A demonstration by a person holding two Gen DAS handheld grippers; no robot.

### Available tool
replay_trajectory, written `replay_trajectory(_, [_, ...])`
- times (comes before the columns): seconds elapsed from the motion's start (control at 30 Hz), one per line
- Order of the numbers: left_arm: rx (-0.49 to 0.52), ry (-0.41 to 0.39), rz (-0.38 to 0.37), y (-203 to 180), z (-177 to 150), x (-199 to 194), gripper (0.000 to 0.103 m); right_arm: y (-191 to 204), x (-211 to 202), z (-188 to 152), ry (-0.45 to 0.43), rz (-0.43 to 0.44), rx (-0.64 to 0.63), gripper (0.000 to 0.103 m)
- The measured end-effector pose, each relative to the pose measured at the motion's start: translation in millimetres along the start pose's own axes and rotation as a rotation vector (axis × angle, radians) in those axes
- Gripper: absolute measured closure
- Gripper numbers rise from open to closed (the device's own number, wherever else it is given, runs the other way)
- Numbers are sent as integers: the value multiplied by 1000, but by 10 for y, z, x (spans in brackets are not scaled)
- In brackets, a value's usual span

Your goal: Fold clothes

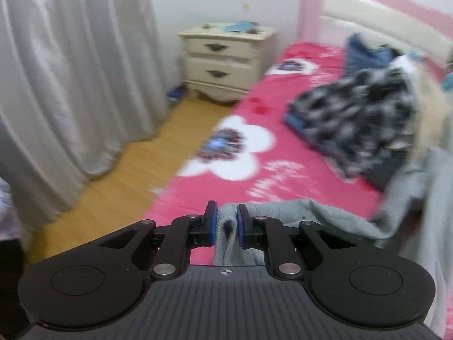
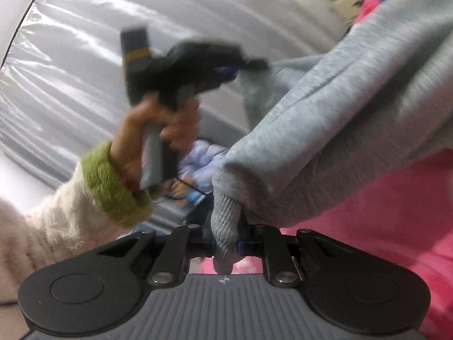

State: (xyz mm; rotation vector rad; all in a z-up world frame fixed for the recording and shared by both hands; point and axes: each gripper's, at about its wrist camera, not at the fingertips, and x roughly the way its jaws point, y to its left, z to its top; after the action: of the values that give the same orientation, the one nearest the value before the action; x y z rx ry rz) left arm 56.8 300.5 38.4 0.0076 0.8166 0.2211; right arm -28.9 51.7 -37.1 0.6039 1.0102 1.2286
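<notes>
Grey garment point(image 1: 325, 218): held up over the near right part of the pink bed point(image 1: 254, 107), strung between both claws. Its full outline is cut off at the right edge in both views; the type of garment cannot be made out. Left claw point(image 1: 226, 226): nearly closed, blue pads pinching a ribbed hem. Right claw point(image 2: 226, 240): likewise nearly closed on a ribbed cuff, which hides the pads. Only the right view shows the left claw from outside, blurred, gripped by a hand point(image 2: 158, 130) in a green-cuffed sleeve point(image 2: 113, 181). Only the left view shows the blurred clothes pile point(image 1: 362, 113) far right, the nightstand point(image 1: 226, 59) beyond and the curtain point(image 1: 76, 79) at left.
</notes>
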Motion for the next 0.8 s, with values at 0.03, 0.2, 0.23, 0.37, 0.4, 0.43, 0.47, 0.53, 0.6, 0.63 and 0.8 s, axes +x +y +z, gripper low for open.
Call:
replay_trajectory(0.03, [-2, -1, 43, 48, 15, 99, 90, -3, 207, 39, 8, -5, -11, 88])
replay_trajectory(0.2, [-42, 108, 207, 95, -211, 738, 83, -248, 1157, 137, 123, -98, 1, 60])
replay_trajectory(0.23, [-29, 103, 219, 75, -257, 786, 80, -358, 1295, 130, 167, -132, 27, 52])
replay_trajectory(0.37, [-97, 102, 247, 172, -380, 743, 67, -761, 1005, 156, 197, -152, 171, 40])
replay_trajectory(0.4, [-137, 104, 249, 231, -398, 687, 67, -844, 837, 181, 170, -135, 197, 33])
replay_trajectory(0.43, [-177, 107, 251, 290, -416, 630, 66, -926, 670, 206, 142, -118, 223, 27])
replay_trajectory(0.47, [-217, 109, 253, 349, -435, 573, 66, -1009, 502, 231, 115, -102, 249, 26])
replay_trajectory(0.53, [-298, 114, 257, 466, -471, 459, 65, -1174, 168, 281, 60, -68, 301, 25])
replay_trajectory(0.6, [-378, 119, 261, 584, -507, 345, 65, -1312, -216, 412, -14, -68, 305, 23])
replay_trajectory(0.63, [-412, 125, 261, 632, -530, 277, 63, -1347, -395, 520, -48, -84, 275, 23])
replay_trajectory(0.8, [-482, 217, 233, 682, -720, -233, 62, -1154, -925, 1318, -116, -242, -106, 34])
